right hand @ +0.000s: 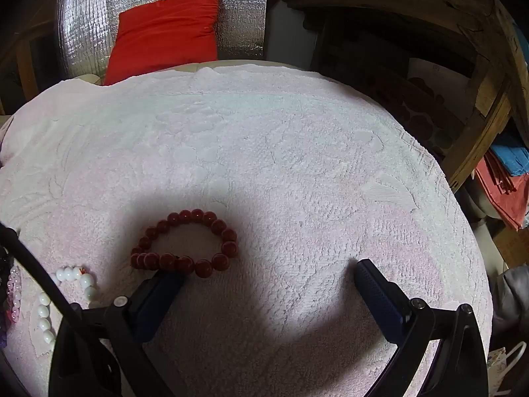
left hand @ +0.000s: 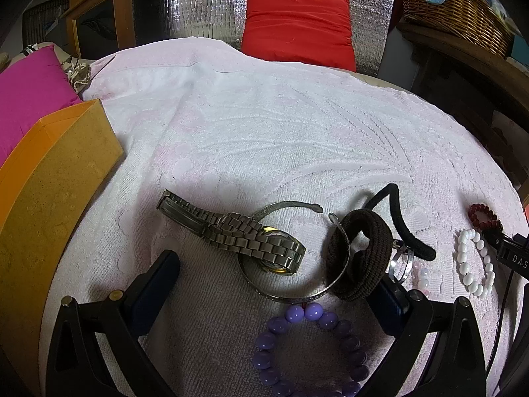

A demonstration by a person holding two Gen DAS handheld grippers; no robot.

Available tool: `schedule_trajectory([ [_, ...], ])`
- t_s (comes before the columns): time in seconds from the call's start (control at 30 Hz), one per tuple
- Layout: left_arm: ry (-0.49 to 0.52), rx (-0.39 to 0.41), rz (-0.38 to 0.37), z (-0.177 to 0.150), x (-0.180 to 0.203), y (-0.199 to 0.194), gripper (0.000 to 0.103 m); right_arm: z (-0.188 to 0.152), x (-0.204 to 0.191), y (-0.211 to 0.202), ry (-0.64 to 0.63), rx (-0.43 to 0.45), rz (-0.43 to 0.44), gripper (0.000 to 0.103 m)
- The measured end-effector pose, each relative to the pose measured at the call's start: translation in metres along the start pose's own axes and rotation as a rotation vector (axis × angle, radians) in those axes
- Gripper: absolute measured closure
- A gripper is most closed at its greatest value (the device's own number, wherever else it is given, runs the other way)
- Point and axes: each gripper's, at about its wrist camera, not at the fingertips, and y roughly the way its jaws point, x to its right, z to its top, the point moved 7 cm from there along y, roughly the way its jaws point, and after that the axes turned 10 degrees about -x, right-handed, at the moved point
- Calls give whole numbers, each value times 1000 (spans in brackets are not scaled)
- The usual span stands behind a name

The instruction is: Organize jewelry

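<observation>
On a pale pink towel (left hand: 264, 125) lie a metal watch (left hand: 238, 231), a silver bangle (left hand: 297, 294), a brown scrunchie (left hand: 362, 254), a black hair tie (left hand: 396, 218), a silver ring (left hand: 401, 263), a purple bead bracelet (left hand: 310, 347), a white bead bracelet (left hand: 472, 264) and a dark red bead bracelet (left hand: 484, 216). My left gripper (left hand: 277, 274) is open, its jaws on either side of the watch and bangle pile. My right gripper (right hand: 264, 274) is open and empty; its left finger touches the red bead bracelet (right hand: 185, 243). The white bracelet (right hand: 66, 287) lies to its left.
An orange box (left hand: 49, 198) stands at the left, with a magenta cushion (left hand: 29, 96) behind it. A red cushion (left hand: 297, 26) leans at the back. A wicker basket (left hand: 456, 6) and wooden shelving (right hand: 463, 82) are at the right, past the towel's edge.
</observation>
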Motion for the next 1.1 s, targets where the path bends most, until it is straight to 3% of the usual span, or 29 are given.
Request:
schedule_trajectory([
  [0.77, -1, 0, -2, 1, 0, 0, 0, -1, -1, -1, 13, -9, -24, 0],
  [0.9, -2, 0, -4, 1, 1, 0, 0, -8, 6, -9, 54, -90, 30, 0],
  [1.03, -3, 2, 15, 1, 3, 1, 0, -15, 6, -11, 33, -45, 22, 0],
  [1.1, -6, -50, 12, -1, 3, -2, 0, -24, 7, -21, 42, -93, 68, 0],
])
